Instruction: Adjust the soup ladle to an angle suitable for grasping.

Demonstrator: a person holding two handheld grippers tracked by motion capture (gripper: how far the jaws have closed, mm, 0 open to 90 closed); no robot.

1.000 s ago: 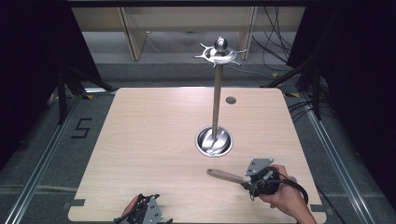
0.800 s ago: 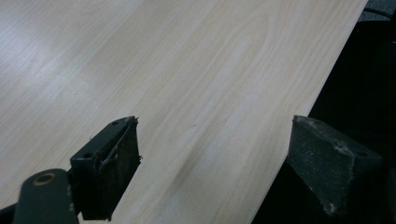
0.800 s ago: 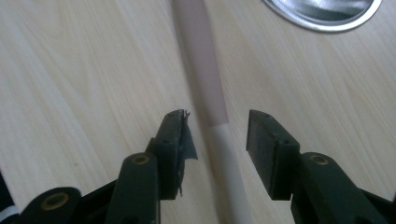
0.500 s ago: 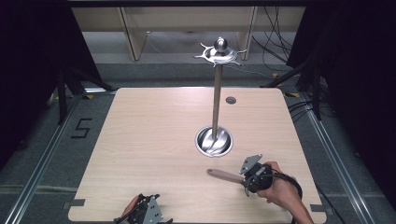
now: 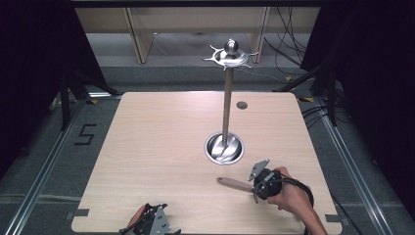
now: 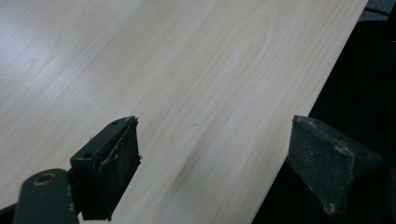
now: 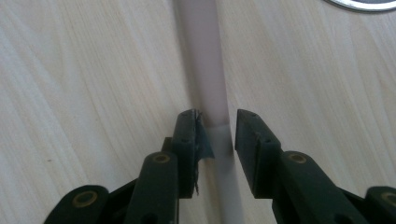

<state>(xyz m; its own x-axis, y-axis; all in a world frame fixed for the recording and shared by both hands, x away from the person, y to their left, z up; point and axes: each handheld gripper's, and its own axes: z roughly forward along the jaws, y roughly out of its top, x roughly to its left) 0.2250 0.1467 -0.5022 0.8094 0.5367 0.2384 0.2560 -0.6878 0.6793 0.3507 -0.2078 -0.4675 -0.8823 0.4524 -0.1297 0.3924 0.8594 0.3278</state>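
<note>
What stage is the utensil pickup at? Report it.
Done: right gripper is at the utensil handle lying on the table. In hand: its jaws have just been closing around it, not clearly clamped. Left: lifting it; the hook stand looks bare. Left gripper waits open.

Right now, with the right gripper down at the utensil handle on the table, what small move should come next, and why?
Probably finish closing, then lift. The right gripper has just been closing, its jaws straddle the pale handle, which lies flat on the table. A sliver of gap seems to remain on one side, so firm contact is uncertain.
</note>
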